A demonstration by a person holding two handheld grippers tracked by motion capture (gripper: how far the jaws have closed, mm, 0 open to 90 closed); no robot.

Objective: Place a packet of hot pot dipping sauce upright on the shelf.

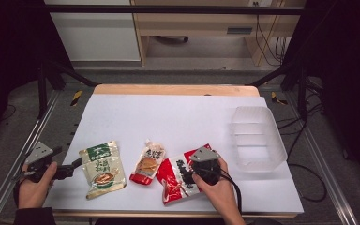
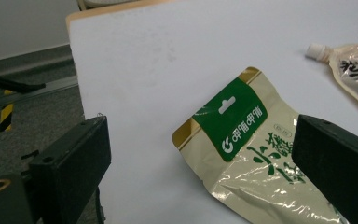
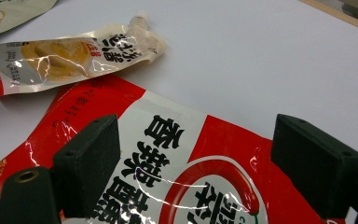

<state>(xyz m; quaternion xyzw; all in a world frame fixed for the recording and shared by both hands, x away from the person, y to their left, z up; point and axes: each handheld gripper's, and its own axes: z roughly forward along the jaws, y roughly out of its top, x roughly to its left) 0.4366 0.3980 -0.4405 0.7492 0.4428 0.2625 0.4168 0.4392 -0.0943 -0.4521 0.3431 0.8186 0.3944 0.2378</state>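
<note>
From the high view, three sachets lie along the near edge of the white tabletop (image 1: 178, 117) and the clear plastic tub (image 1: 257, 138) by the right edge holds nothing, so if packing is the aim, it looks barely begun. The left gripper (image 1: 75, 165) hangs at the near-left corner beside the green-topped pouch (image 1: 102, 169); the right gripper (image 1: 201, 168) hovers over the red chilli packet (image 1: 176, 180), with the spouted pouch (image 1: 147, 164) between the two. Left gripper view: jaws wide apart, green-topped pouch ahead, nothing pinched. Right gripper view: jaws spread, straddling the red chilli packet, not closed on it.
</note>
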